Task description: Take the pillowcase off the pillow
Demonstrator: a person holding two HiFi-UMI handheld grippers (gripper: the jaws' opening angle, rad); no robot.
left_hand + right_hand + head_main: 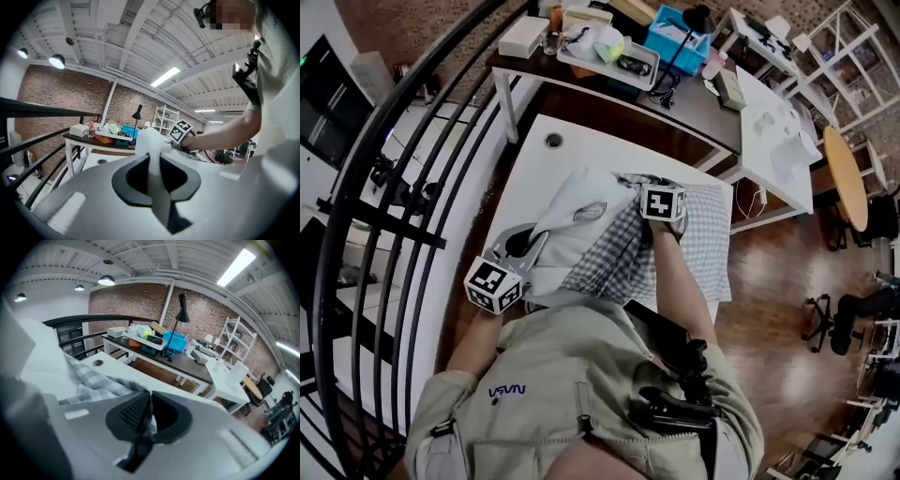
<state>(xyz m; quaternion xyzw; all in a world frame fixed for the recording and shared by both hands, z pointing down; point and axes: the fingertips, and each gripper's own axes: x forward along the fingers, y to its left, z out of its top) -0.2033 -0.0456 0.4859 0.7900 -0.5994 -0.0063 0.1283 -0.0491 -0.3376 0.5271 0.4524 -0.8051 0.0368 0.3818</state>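
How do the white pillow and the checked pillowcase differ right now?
The pillow is plain white and plump; the pillowcase is grey-checked and crumpled. The left claw pinches the pillow; the right claw pinches the pillowcase. The pillow sticks out bare on the left, and the pillowcase bunches to its right. Both are soft and lie over the white table.

- Near end of the pillow vanishes under the person's chest.
- Closed jaws of the right gripper hide most of the pillowcase they pinch.
- Clutter in the tray: too small to name.
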